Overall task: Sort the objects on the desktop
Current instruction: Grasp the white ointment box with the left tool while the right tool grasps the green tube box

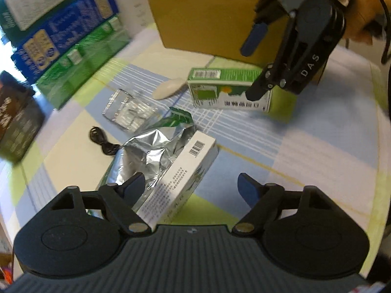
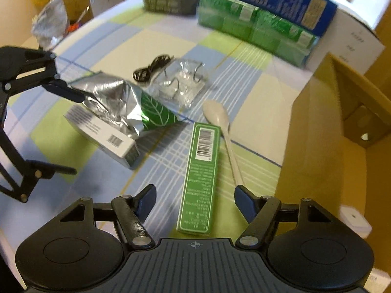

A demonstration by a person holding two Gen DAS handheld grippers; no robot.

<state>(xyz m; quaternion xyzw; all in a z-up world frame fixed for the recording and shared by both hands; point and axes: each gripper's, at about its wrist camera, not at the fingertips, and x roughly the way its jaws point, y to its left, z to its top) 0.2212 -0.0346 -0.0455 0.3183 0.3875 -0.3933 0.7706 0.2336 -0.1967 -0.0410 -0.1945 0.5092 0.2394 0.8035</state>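
My left gripper [image 1: 193,184] is open, with a white barcoded box [image 1: 180,175] lying between its fingers, closer to the left one. A crumpled foil bag [image 1: 146,156] leans on that box. My right gripper [image 2: 195,201] is open too, and the near end of a long green box [image 2: 200,178] lies between its fingers on the tablecloth. A white plastic spoon [image 2: 220,122] rests just right of the green box. In the right wrist view the left gripper [image 2: 70,131] straddles the white box [image 2: 107,134] and foil bag [image 2: 122,102]. In the left wrist view the right gripper [image 1: 256,66] hangs over the green box [image 1: 229,90].
An open cardboard box [image 1: 207,19] stands behind the green box, close on the right gripper's right side [image 2: 330,134]. A clear plastic package [image 2: 180,85] and a coiled black cable [image 2: 151,69] lie mid-table. Stacked green and blue cartons [image 2: 264,24] line the far edge.
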